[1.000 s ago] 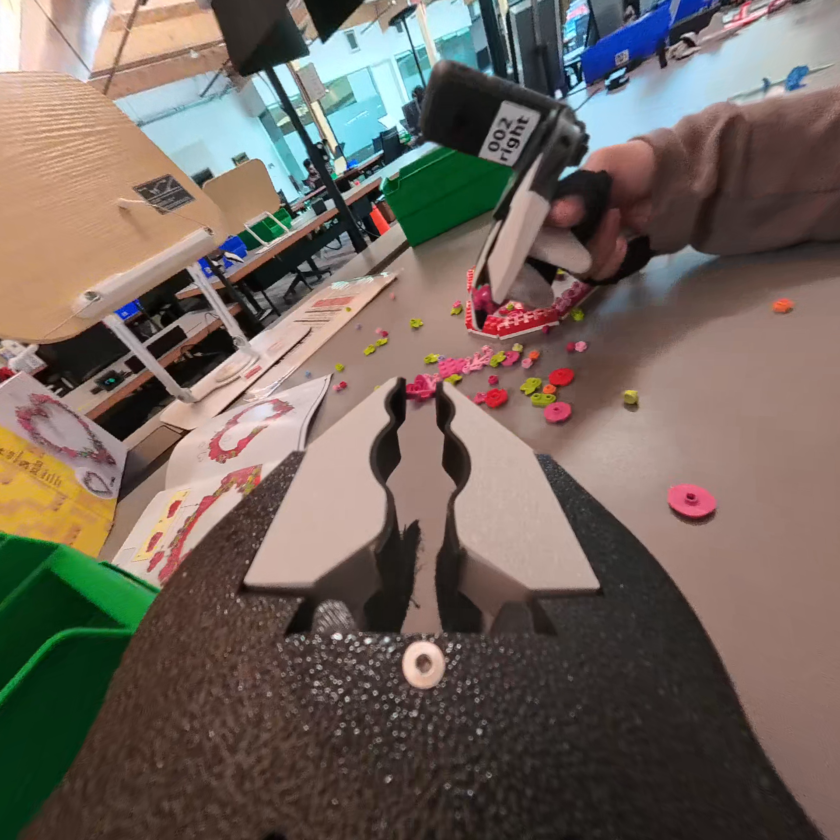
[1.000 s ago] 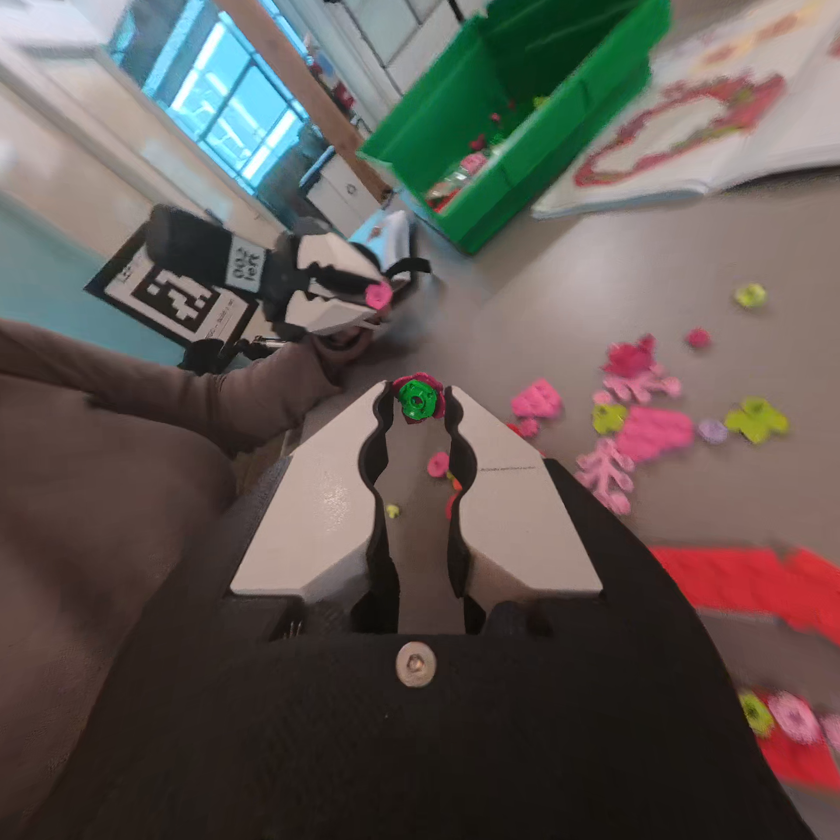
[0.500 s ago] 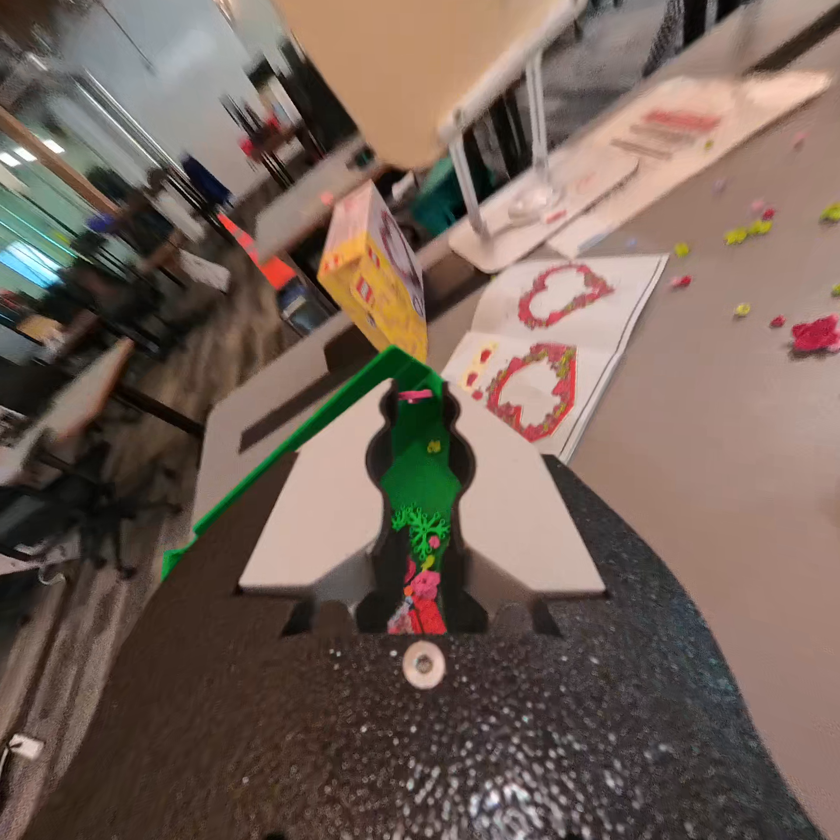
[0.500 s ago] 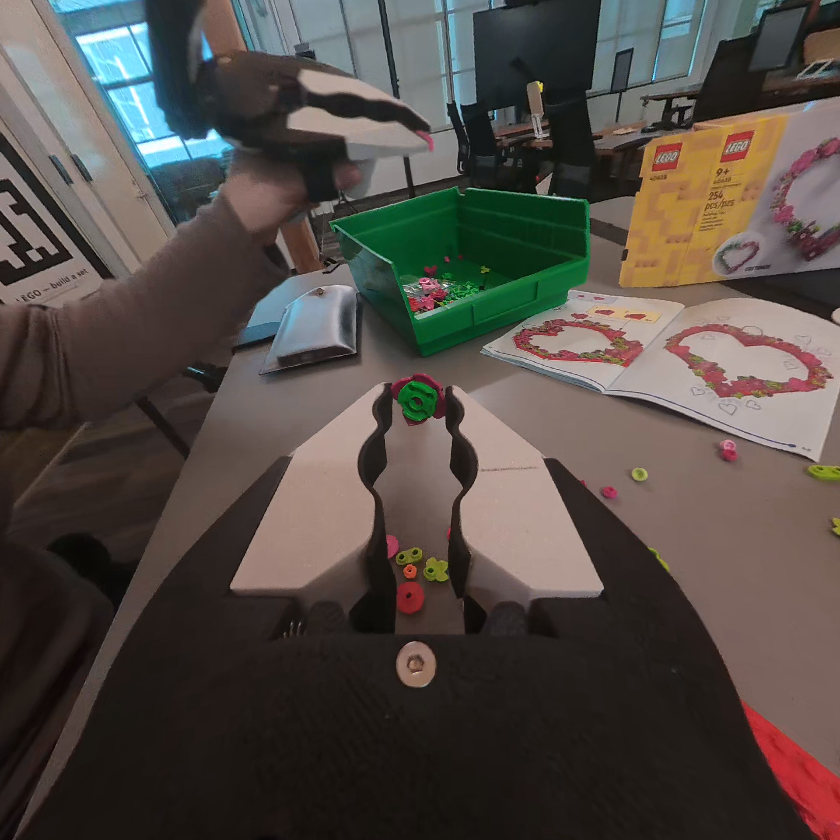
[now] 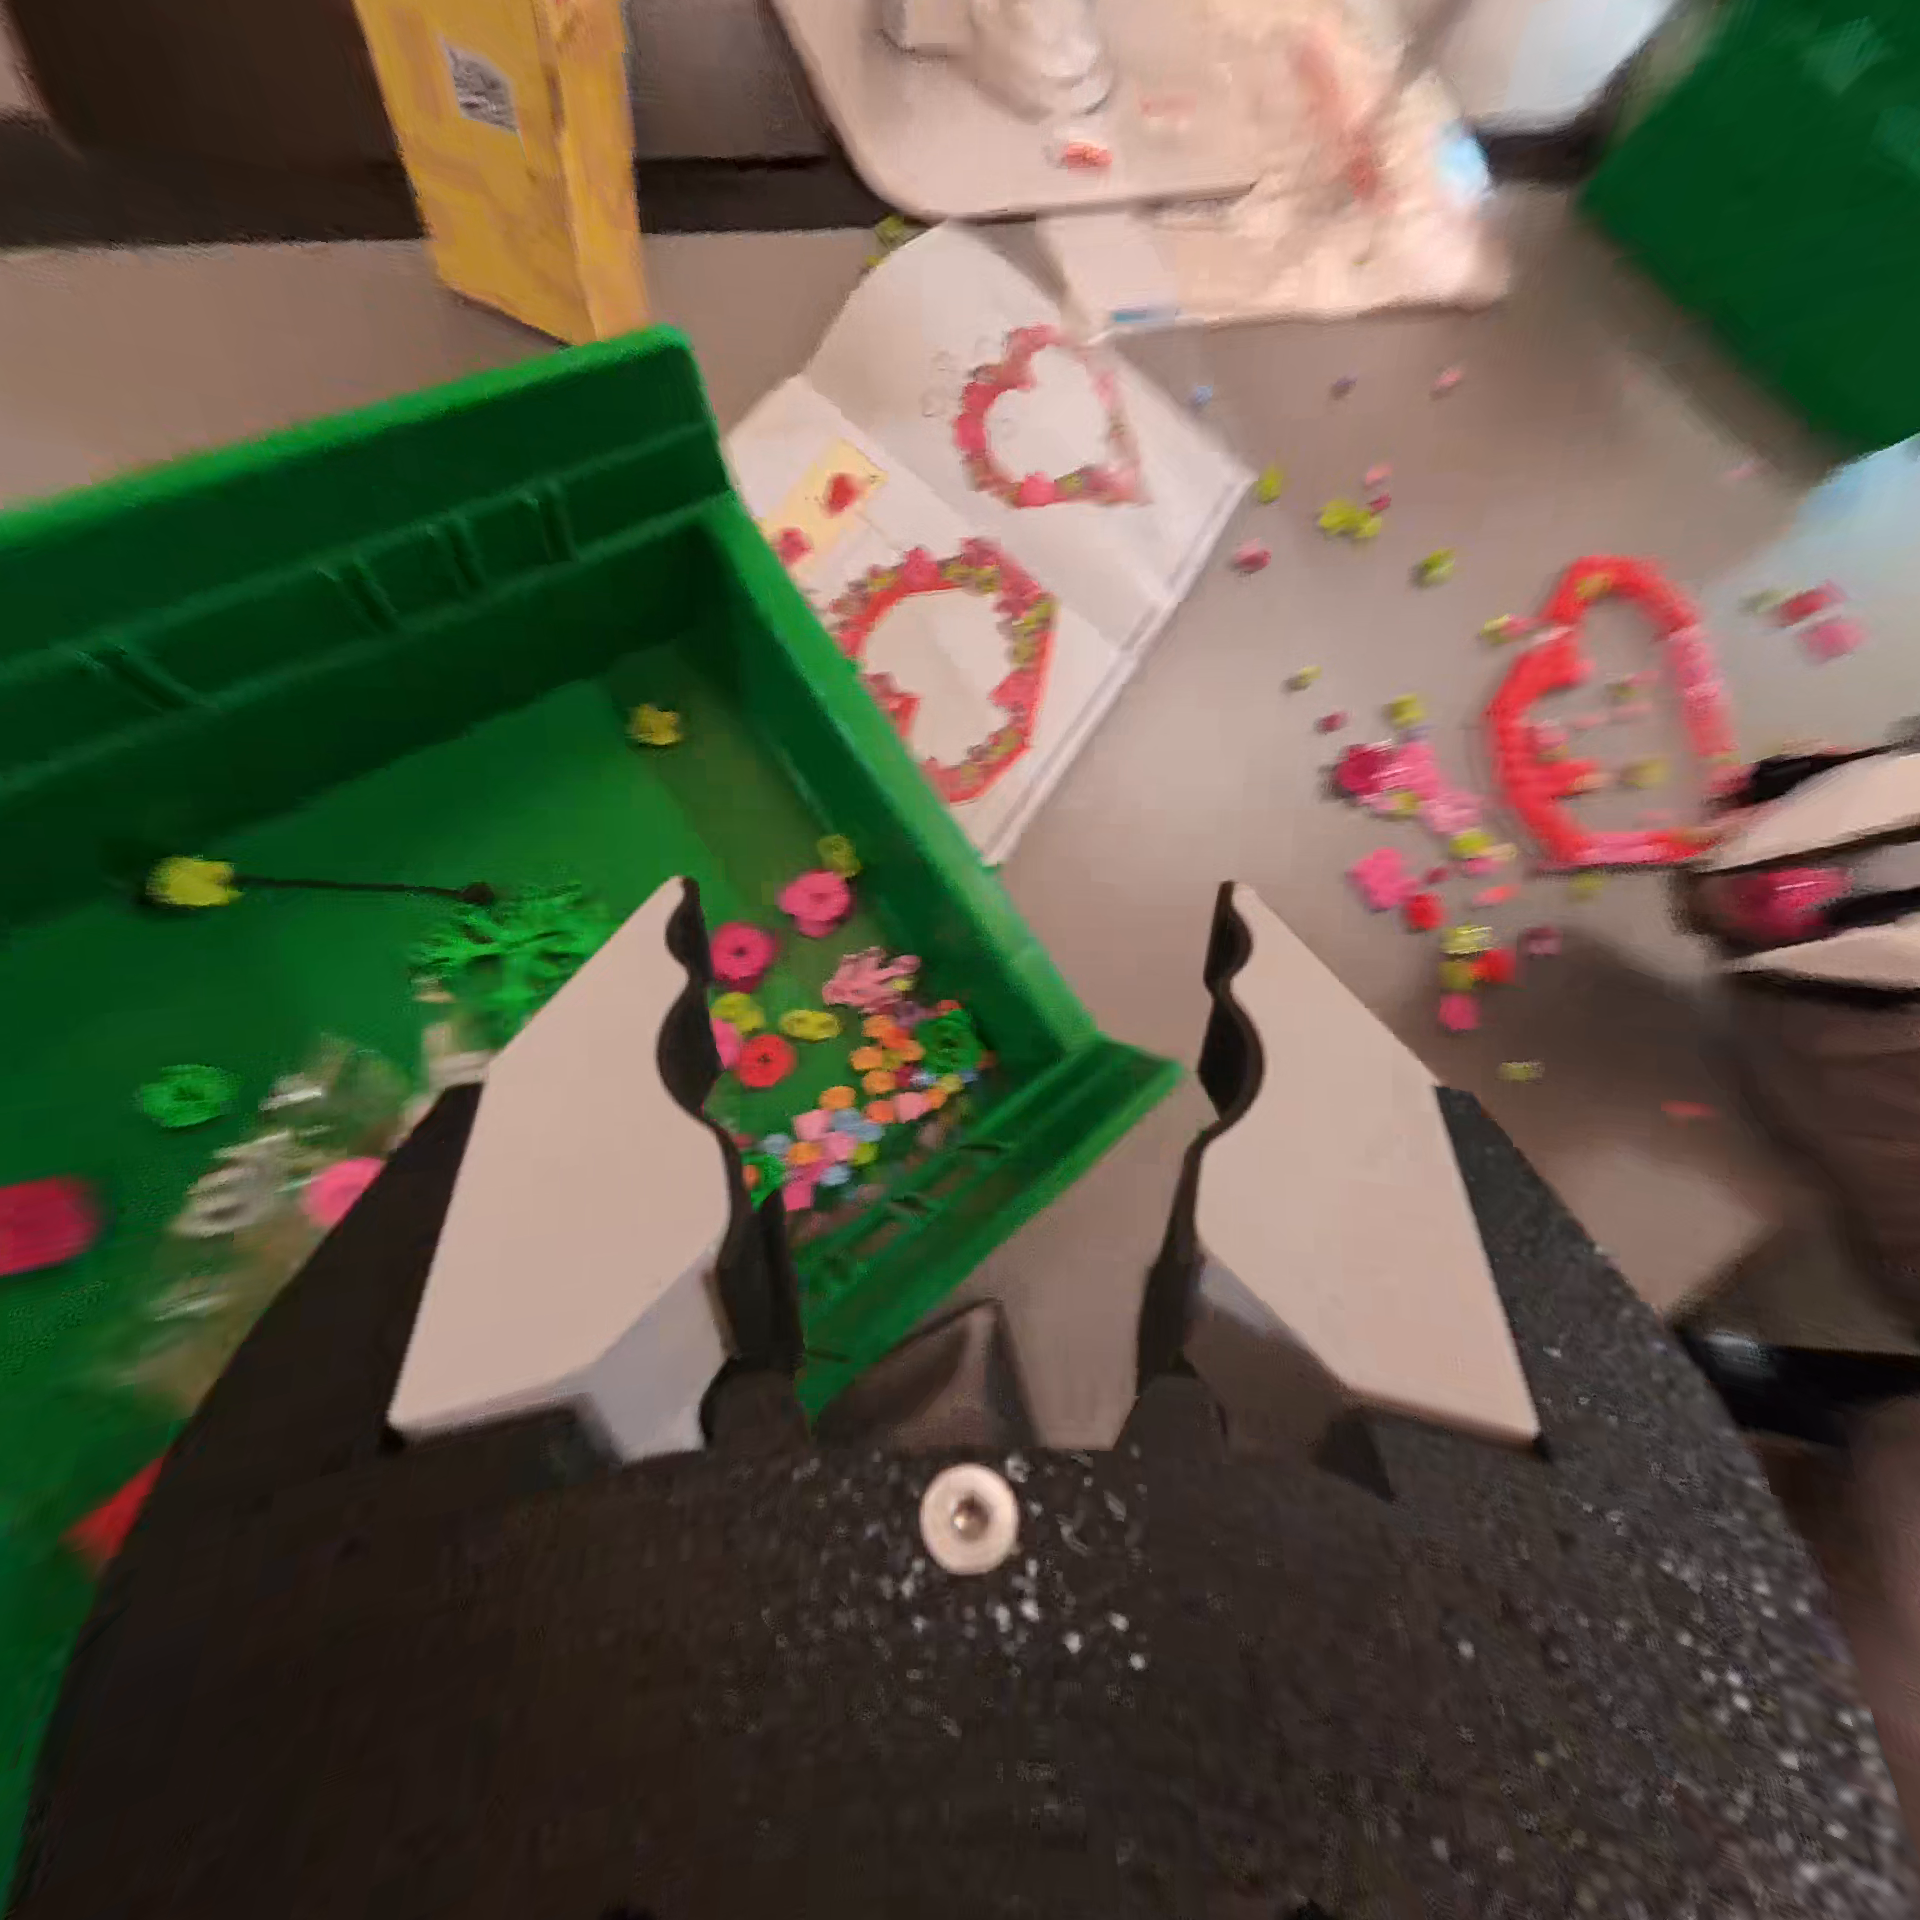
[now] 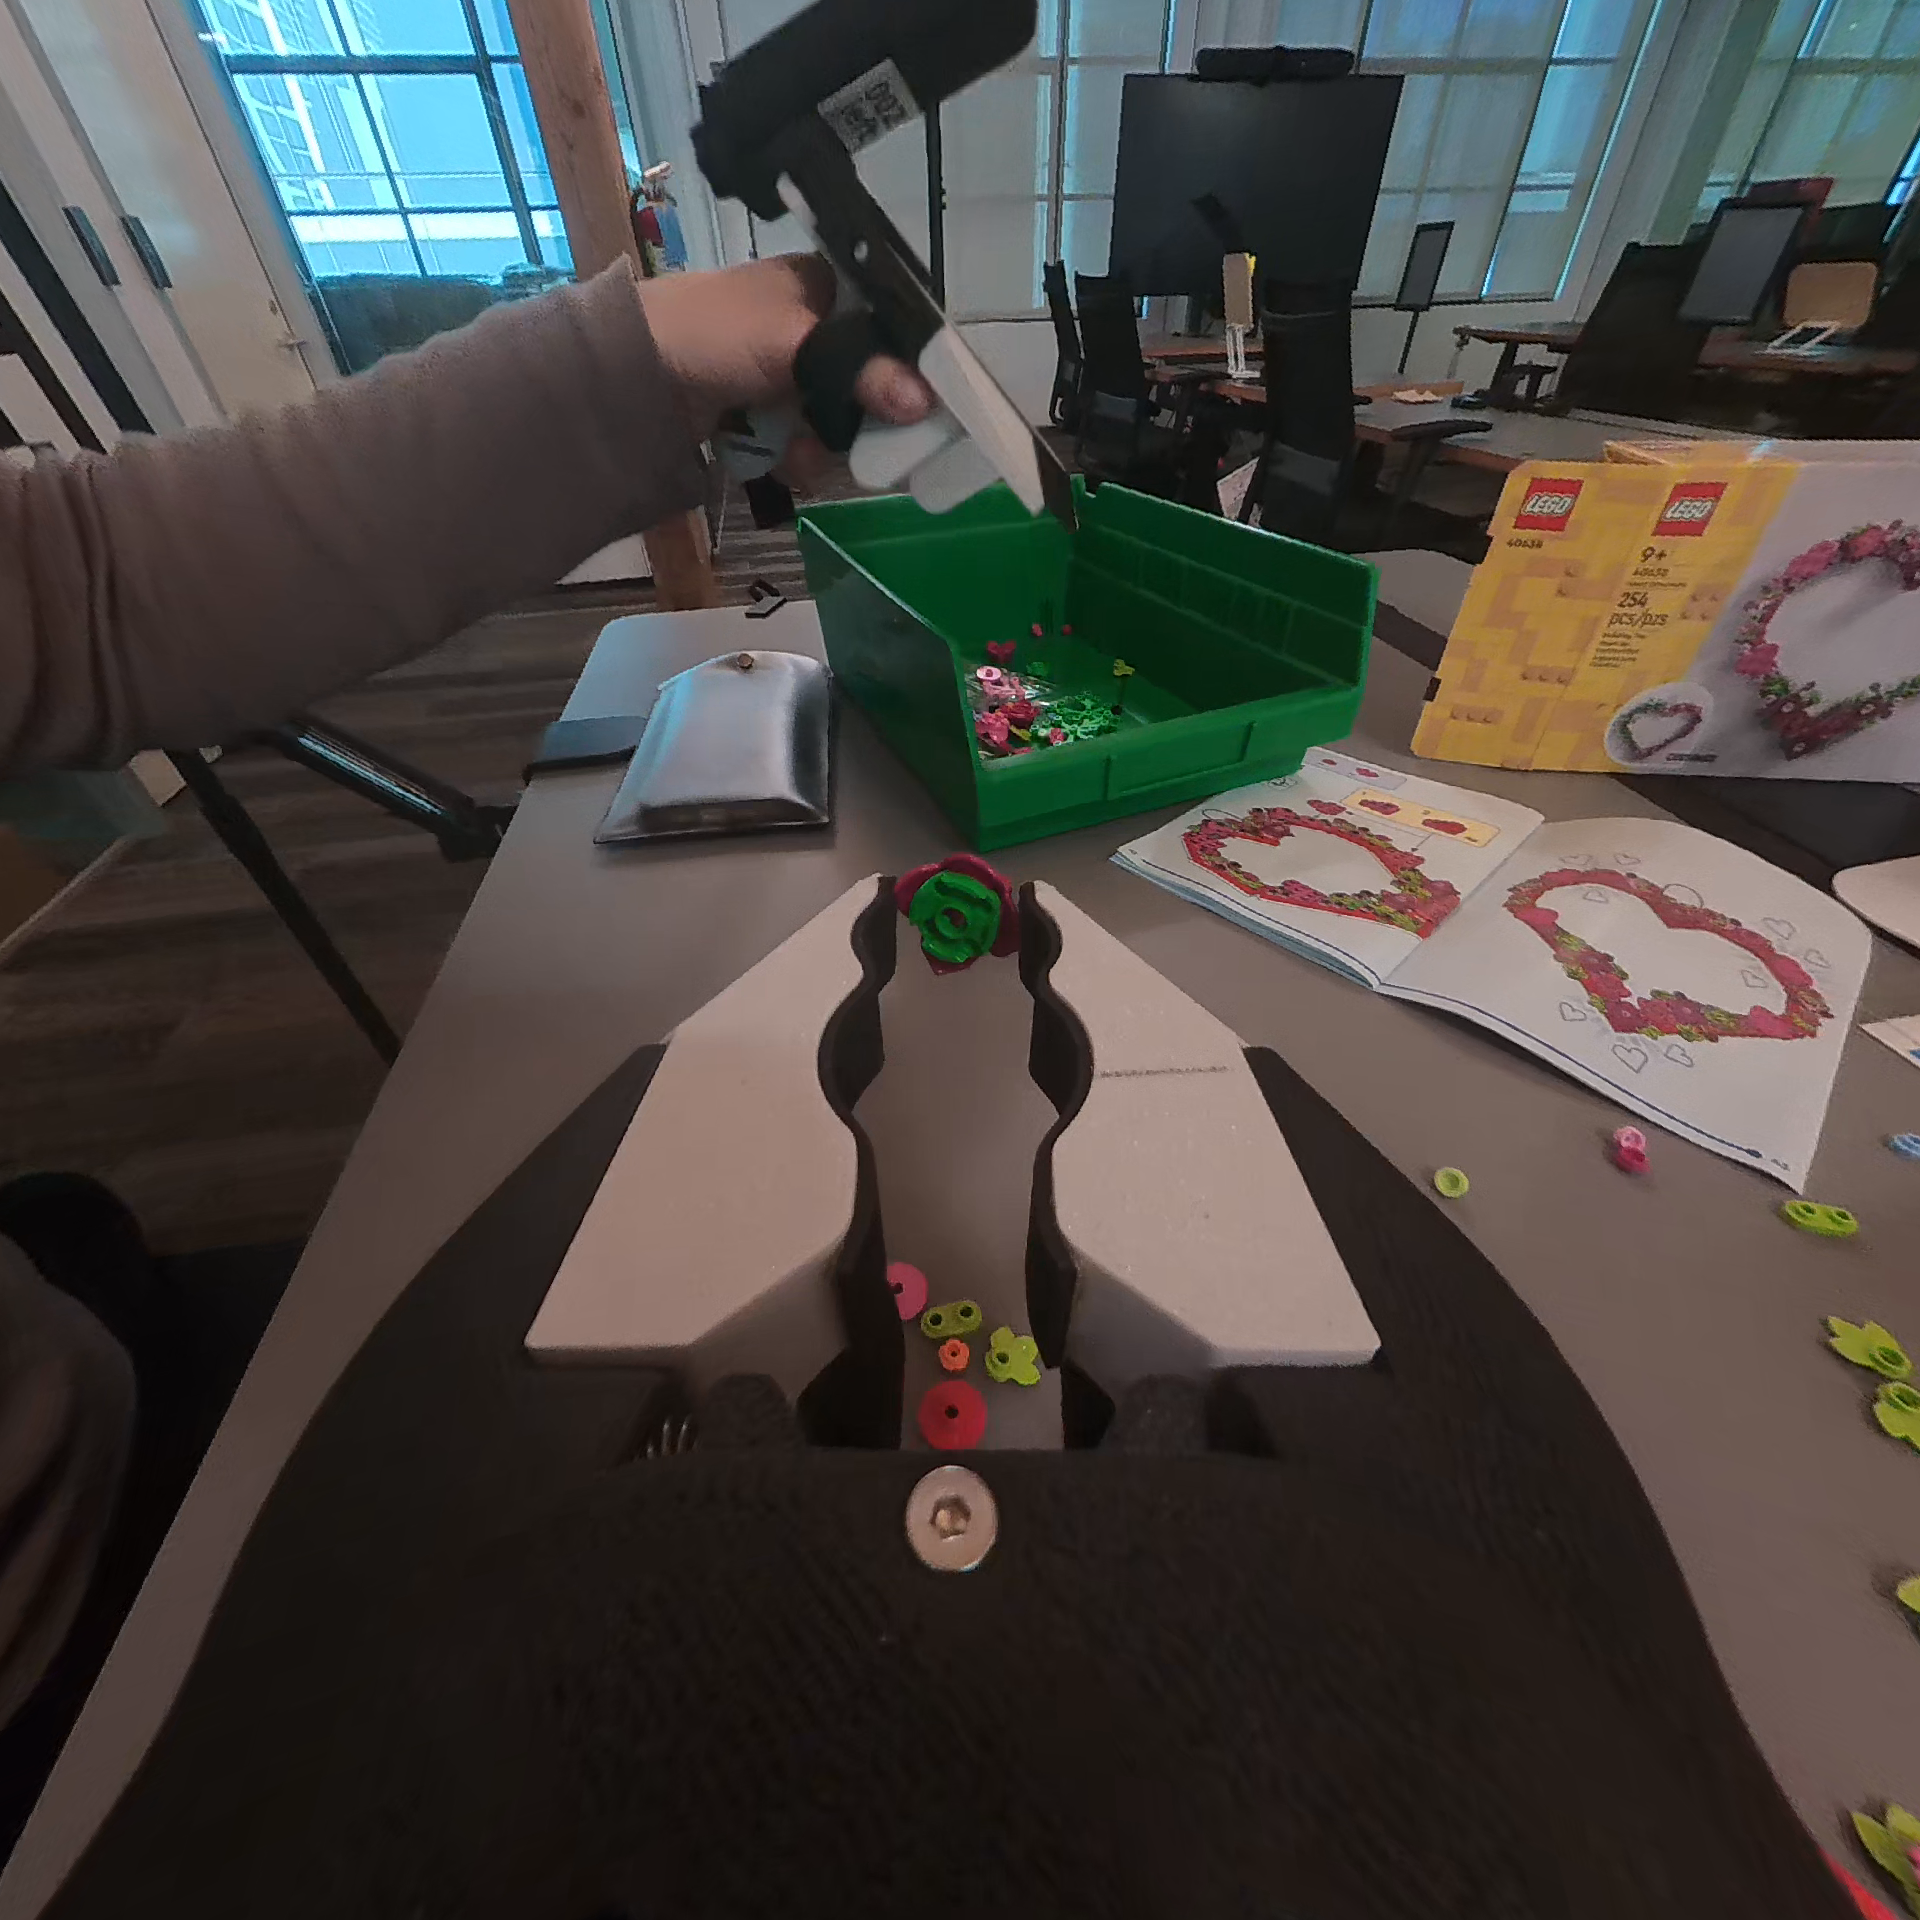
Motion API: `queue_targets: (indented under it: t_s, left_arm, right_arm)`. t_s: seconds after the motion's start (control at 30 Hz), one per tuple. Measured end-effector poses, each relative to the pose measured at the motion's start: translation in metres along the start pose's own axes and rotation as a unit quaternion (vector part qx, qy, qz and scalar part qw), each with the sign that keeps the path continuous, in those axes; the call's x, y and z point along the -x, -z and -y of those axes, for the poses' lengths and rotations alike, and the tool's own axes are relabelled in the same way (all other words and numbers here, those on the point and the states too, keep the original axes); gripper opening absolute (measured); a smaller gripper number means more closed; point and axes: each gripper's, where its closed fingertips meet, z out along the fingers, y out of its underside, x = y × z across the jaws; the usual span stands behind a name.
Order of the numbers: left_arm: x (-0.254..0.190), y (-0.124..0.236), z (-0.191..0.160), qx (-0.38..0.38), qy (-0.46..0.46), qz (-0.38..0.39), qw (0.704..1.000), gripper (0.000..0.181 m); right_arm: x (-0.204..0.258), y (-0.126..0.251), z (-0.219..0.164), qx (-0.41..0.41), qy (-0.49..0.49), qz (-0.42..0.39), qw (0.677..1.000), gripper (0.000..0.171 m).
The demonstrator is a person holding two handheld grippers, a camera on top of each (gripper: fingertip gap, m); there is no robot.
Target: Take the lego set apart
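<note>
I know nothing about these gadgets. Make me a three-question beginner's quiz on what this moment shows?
1. True or false: the left gripper is open and empty above the green plastic bin.
2. What does the right gripper pinch? A) an orange stud B) a dark pink flower piece with a green round plate C) a yellow leaf
3. Fill in: the open instruction booklet shows a red ____ shape.

Key: 1 true; 2 B; 3 heart.
</note>
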Motion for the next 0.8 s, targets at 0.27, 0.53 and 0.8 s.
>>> queue_targets:
  t_s: [0.27,0.53,0.8]
  left_arm:
    - [-0.183,0.0,-0.013,-0.057,-0.046,-0.295,0.953,0.055]
    - [-0.254,-0.021,-0.047,-0.11,-0.118,-0.364,0.917,0.032]
    - [-0.254,-0.031,-0.068,-0.02,-0.002,-0.481,0.877,0.047]
  right_arm:
    - [0.008,0.003,0.014,-0.011,0.195,-0.077,0.978,0.022]
    - [0.029,-0.003,0.014,-0.015,0.334,-0.085,0.939,0.022]
    - [0.049,-0.001,0.017,-0.041,0.33,-0.028,0.943,0.022]
